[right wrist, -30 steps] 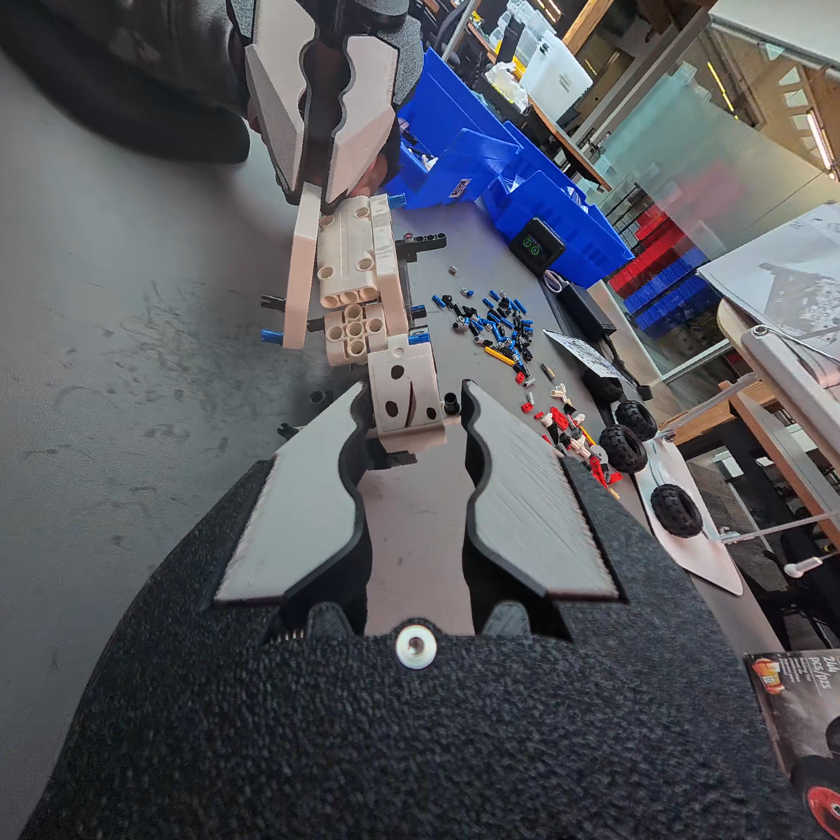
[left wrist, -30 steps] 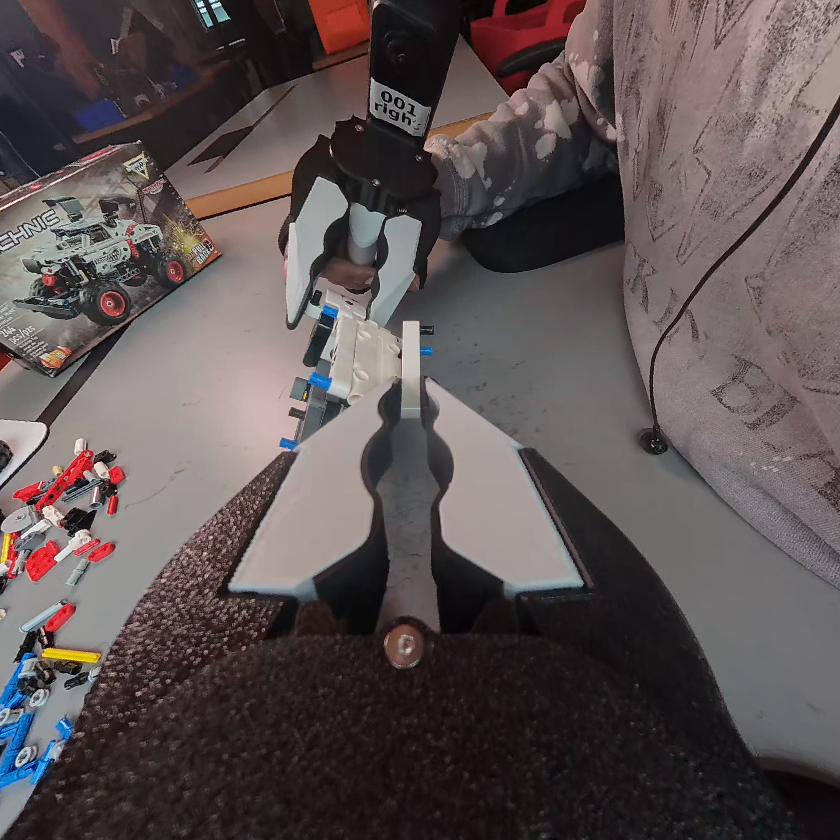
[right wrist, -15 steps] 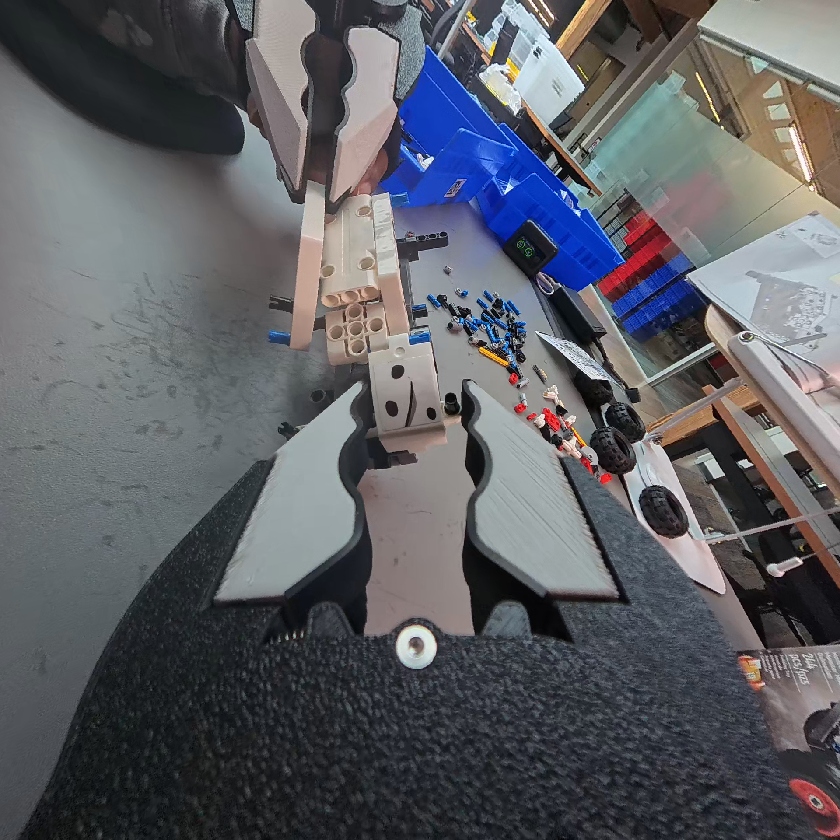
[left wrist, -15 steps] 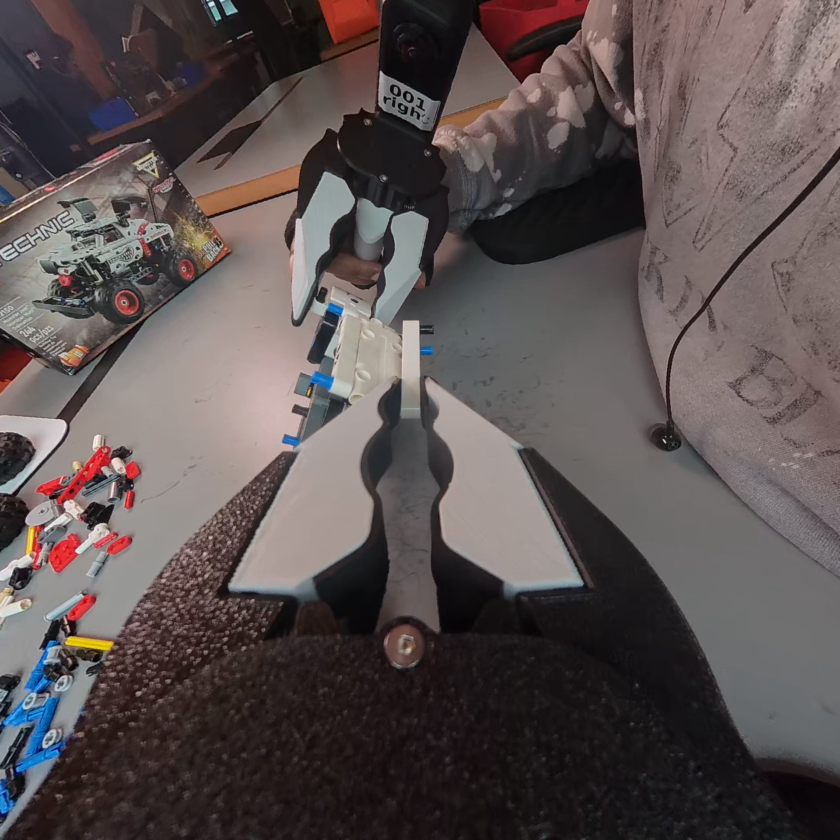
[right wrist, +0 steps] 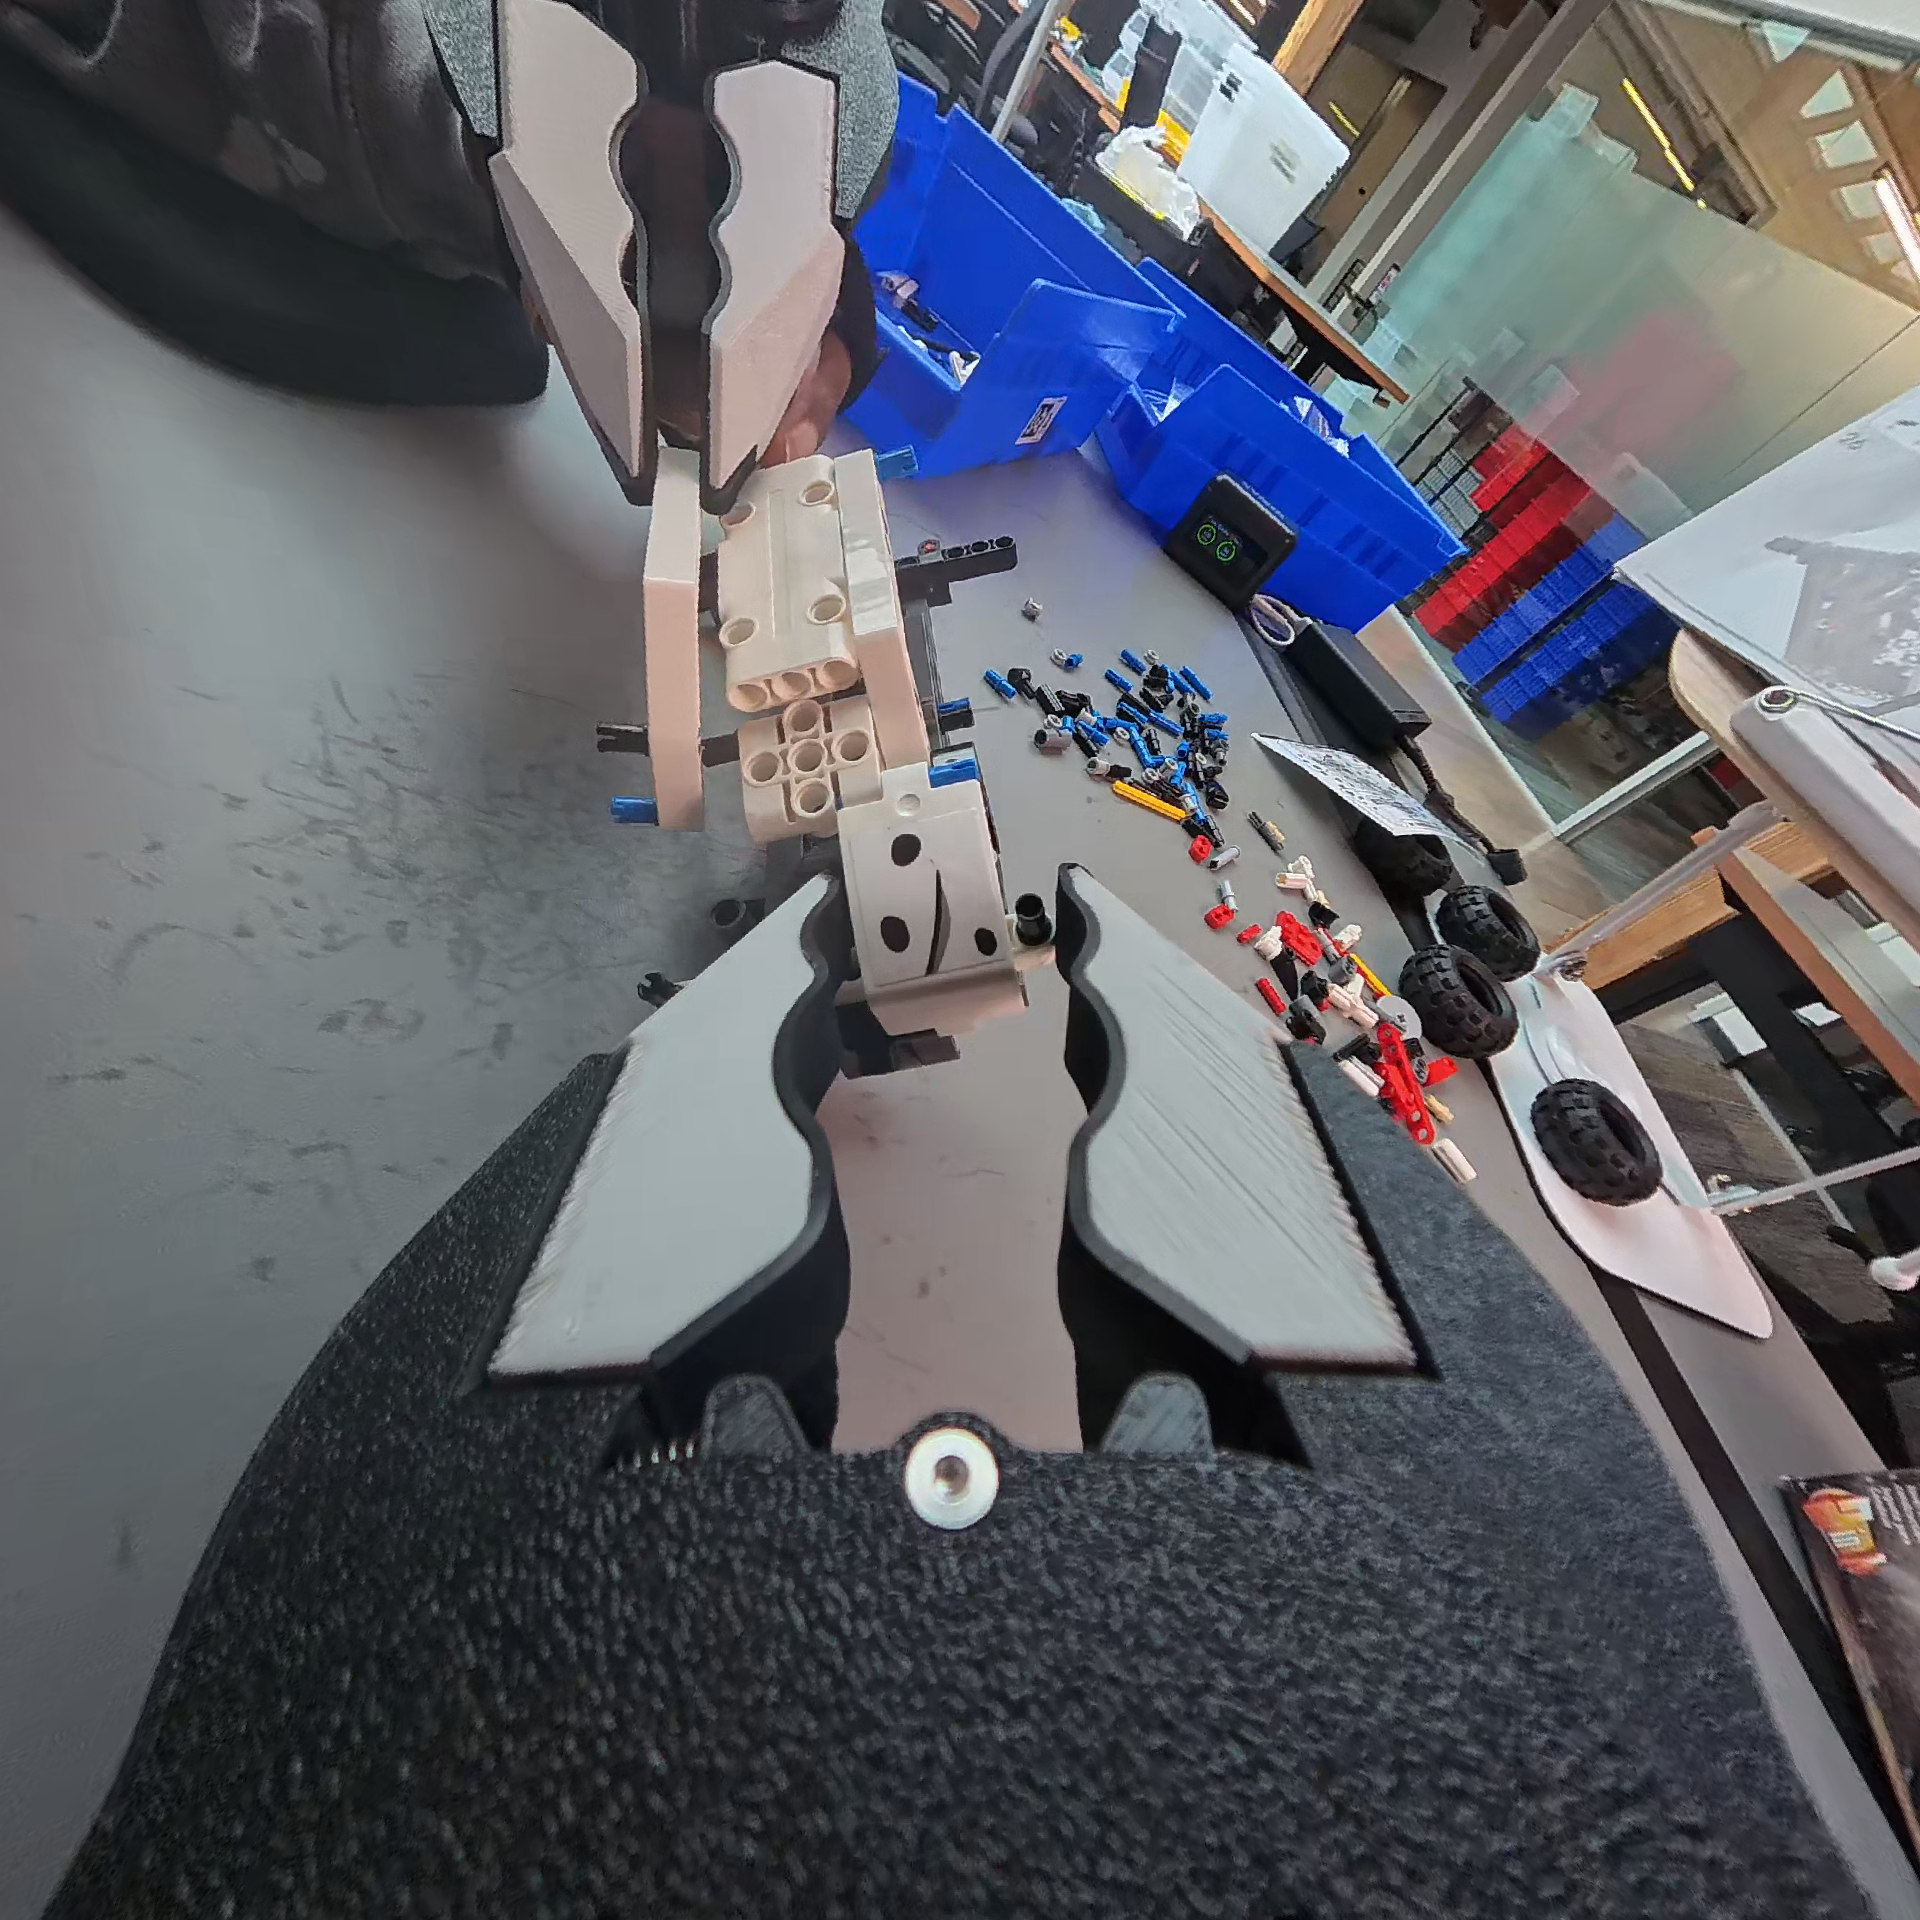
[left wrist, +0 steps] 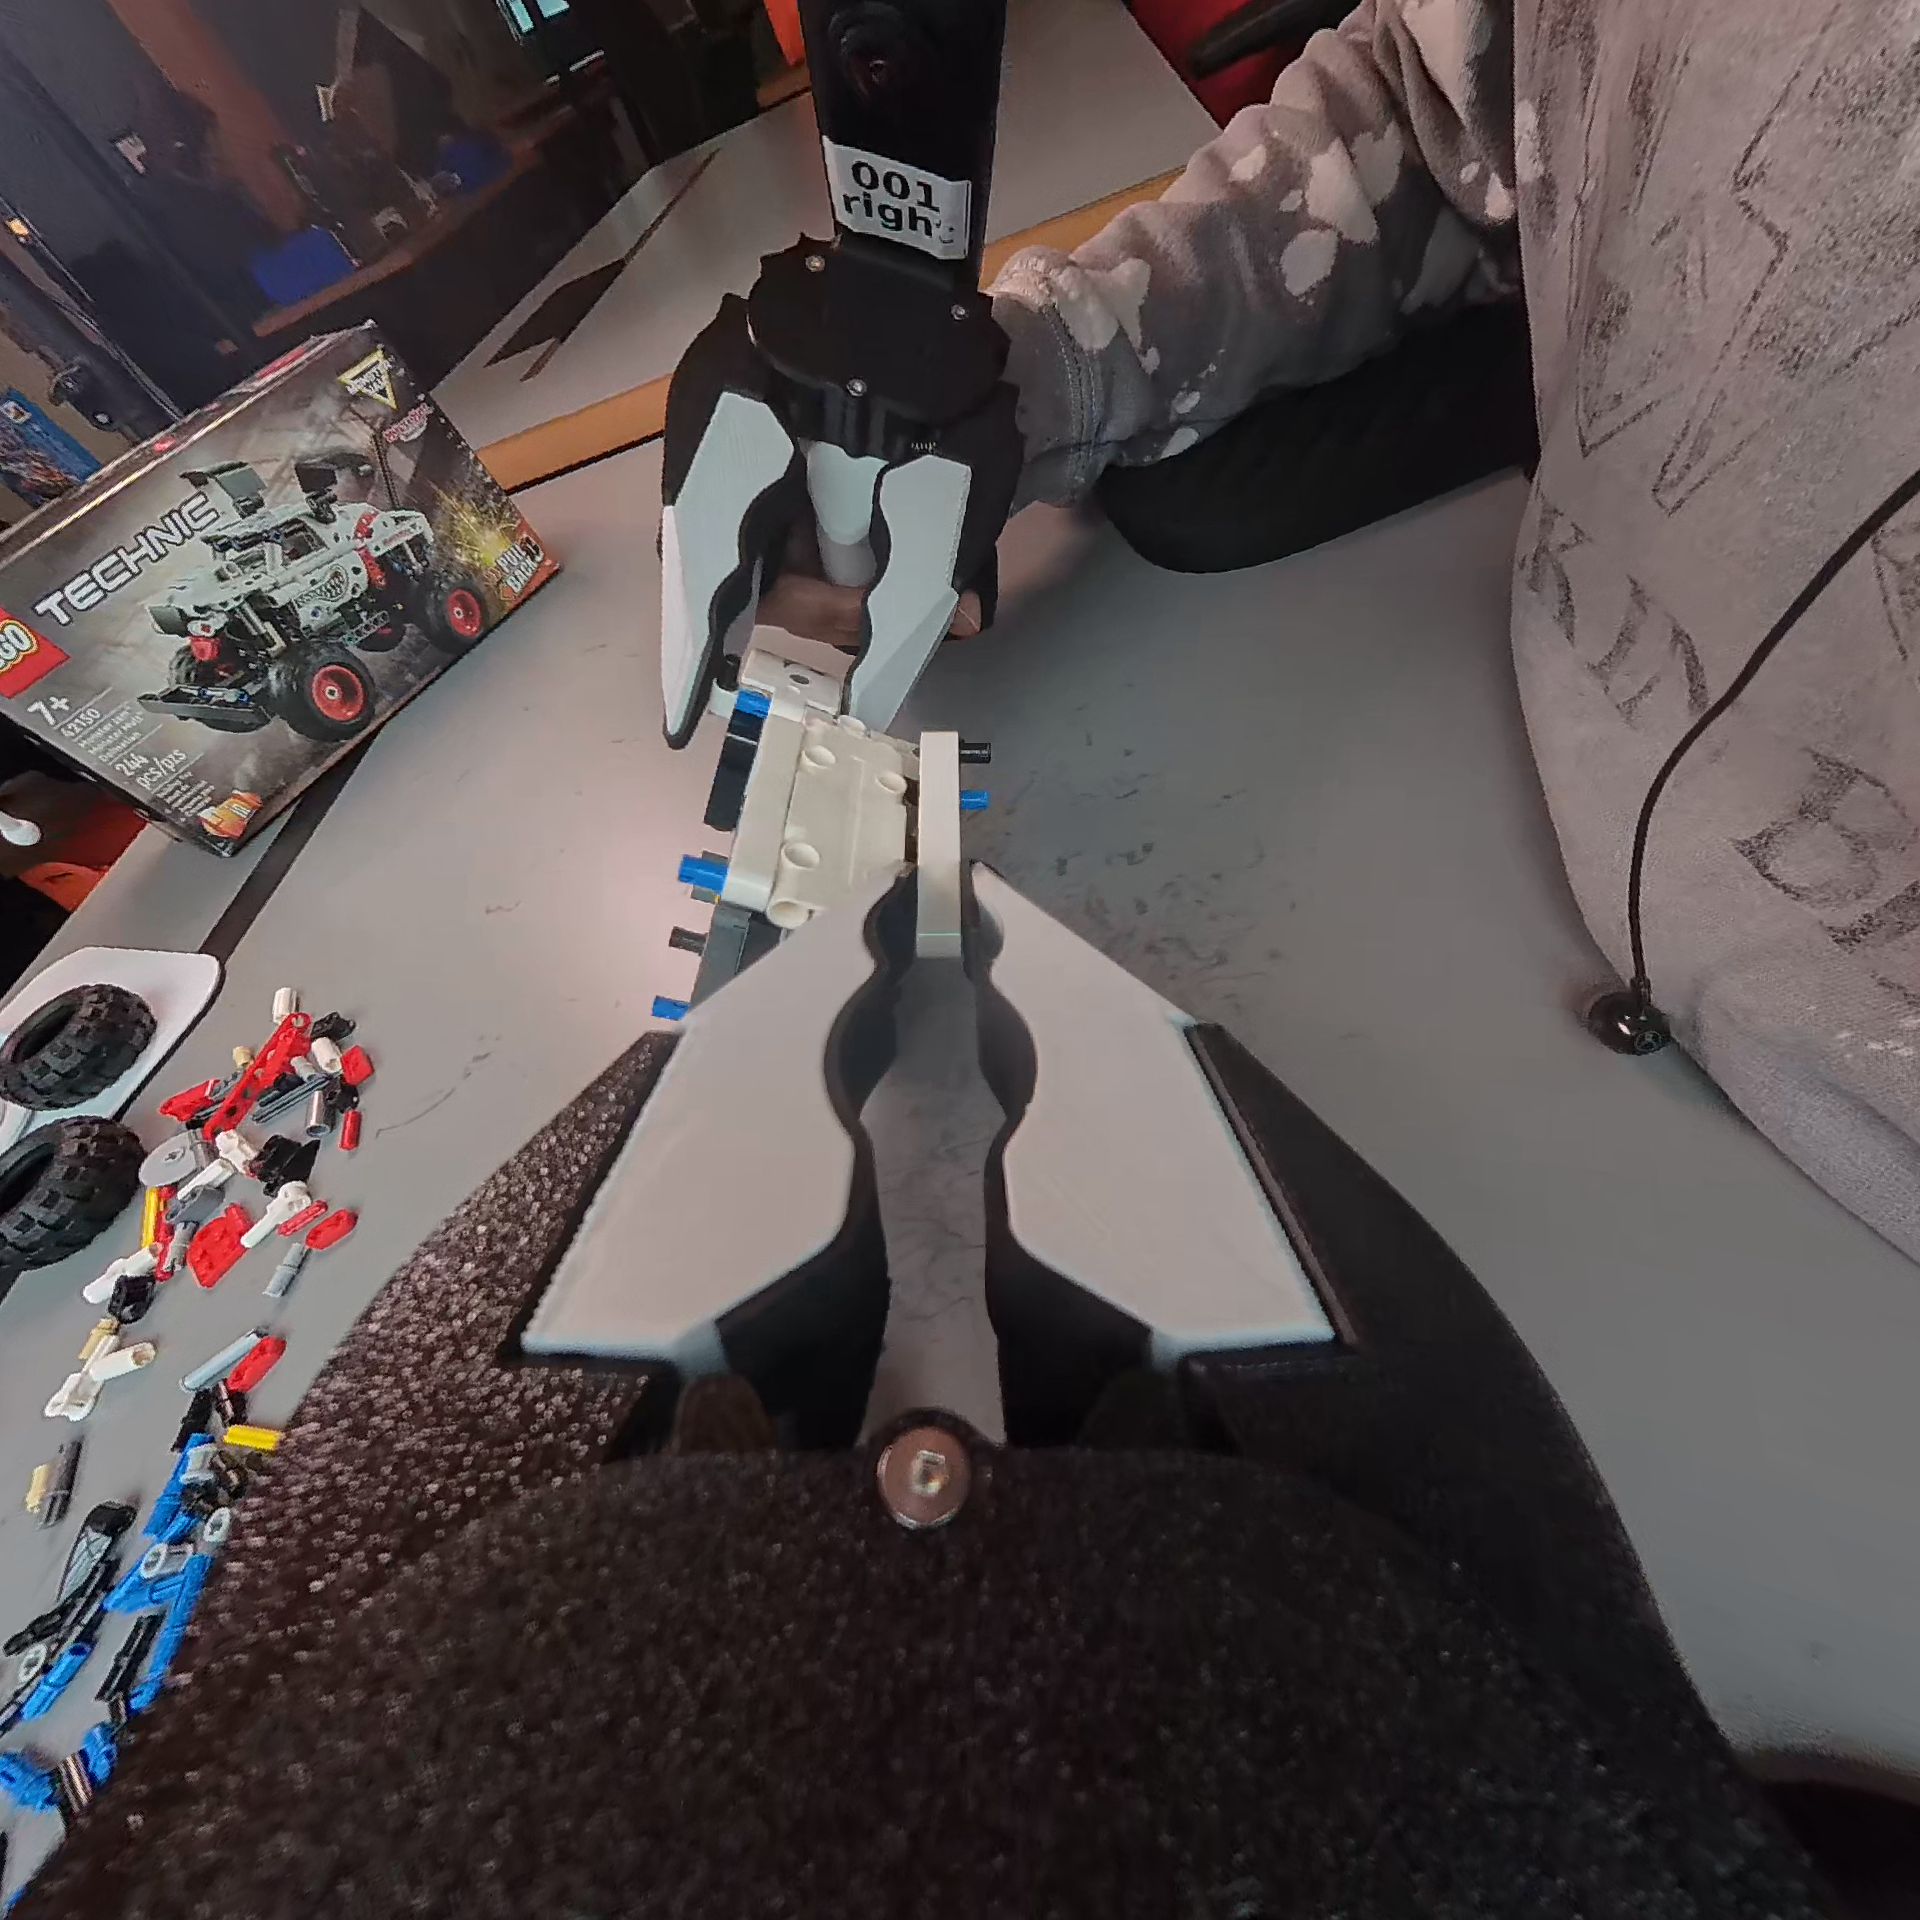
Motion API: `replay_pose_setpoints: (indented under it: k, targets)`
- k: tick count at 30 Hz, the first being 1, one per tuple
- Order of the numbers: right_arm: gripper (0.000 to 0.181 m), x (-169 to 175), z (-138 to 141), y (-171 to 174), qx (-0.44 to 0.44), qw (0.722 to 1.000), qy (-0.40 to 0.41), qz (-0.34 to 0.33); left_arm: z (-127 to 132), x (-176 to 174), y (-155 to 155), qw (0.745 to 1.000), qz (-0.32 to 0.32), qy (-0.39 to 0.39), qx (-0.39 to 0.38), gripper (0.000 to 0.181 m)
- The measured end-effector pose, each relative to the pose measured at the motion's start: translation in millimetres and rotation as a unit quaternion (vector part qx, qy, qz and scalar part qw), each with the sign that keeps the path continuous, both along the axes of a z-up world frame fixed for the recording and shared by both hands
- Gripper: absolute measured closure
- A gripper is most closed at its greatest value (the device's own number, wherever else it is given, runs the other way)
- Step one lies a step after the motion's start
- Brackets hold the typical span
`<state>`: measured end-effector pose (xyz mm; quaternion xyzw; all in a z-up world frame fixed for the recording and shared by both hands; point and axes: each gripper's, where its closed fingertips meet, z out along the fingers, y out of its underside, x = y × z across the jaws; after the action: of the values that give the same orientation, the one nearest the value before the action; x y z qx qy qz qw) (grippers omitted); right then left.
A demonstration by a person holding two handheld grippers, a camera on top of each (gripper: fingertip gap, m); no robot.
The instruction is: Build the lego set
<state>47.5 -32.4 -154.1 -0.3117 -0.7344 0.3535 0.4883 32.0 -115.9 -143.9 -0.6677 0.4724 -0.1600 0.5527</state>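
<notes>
On the far left of the left wrist view, black tyres (left wrist: 64, 1132) and a scatter of loose pieces (left wrist: 223, 1174) (red, white, blue, black) lie on the grey table (left wrist: 1299, 831), with the set's box (left wrist: 249, 613) behind them. Toward the middle, the partly built lego model (left wrist: 821, 821) stands off the table between the two grippers. The left gripper (left wrist: 940, 894) has its fingers drawn together on the model's thin white side panel (left wrist: 938, 842), whose near end sits right between the tips. Beyond it, the right gripper (left wrist: 790, 696) reaches in from the opposite end. A person's patterned grey sleeve (left wrist: 1195, 312) fills the right side.

In the right wrist view, the model (right wrist: 800, 665) lies left of centre. The right gripper (right wrist: 935, 925) has its fingers apart around the white spotted block (right wrist: 925, 914) at the model's near end: the left finger (right wrist: 707, 1091) touches it, while a gap shows beside the right one. Farther right sit blue bins (right wrist: 1049, 343).
</notes>
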Motion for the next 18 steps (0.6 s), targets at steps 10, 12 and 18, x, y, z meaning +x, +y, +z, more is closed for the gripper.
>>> replay_pose_setpoints:
  k: [10, 12, 18]
  targets:
    - [0.142, -1.0, 0.1, 1.4, -0.011, 1.000, -0.005, -0.004, -0.6, -0.8, 0.8, 1.000, 0.003, 0.001, 0.000, 0.173]
    - [0.142, -1.4, 0.1, 2.0, -0.016, 1.000, -0.006, -0.006, -1.6, -0.7, 0.9, 1.000, 0.003, 0.002, -0.001, 0.173]
    - [0.142, -2.2, 0.1, 3.8, -0.032, 0.999, -0.014, -0.012, -2.1, -0.8, 1.3, 1.000, 0.004, -0.001, -0.006, 0.173]
